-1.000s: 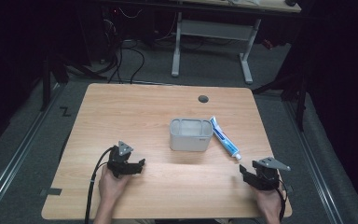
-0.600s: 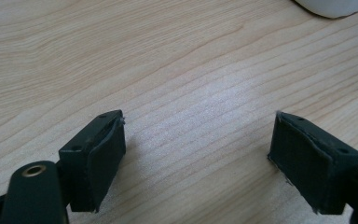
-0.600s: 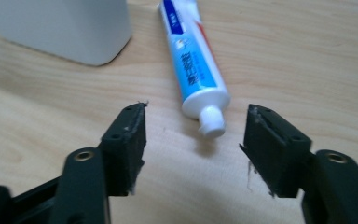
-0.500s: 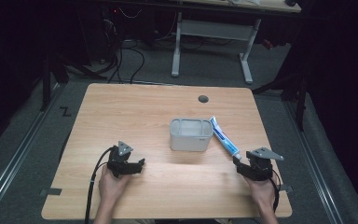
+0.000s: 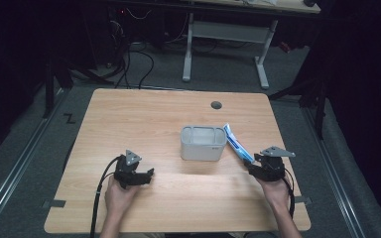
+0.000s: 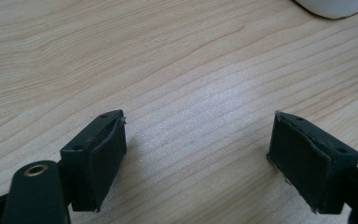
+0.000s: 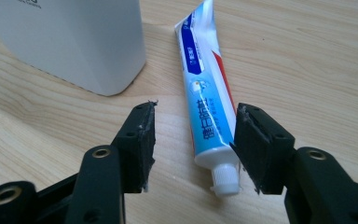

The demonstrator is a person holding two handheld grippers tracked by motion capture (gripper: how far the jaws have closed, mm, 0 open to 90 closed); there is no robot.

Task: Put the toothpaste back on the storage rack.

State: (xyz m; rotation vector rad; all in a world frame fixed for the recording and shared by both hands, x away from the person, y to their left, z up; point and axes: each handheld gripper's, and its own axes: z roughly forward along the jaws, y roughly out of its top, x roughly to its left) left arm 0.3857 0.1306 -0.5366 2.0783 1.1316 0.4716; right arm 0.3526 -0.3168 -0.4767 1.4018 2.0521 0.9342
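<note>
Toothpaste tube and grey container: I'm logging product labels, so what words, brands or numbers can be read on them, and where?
Toothpaste tube: upright blue characters, apparently Chinese, run along its white and blue body between the open jaws of the right gripper; too blurred to quote.
Toothpaste tube, blue panel farther up: small white print, unreadable.
Grey container: a thin line of dark print at the upper edge, cut off and unreadable.
Table: no text.

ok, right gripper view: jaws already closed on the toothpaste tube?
No: the right gripper has its jaws open on either side of the toothpaste tube, with a gap visible beside the left jaw.
</note>
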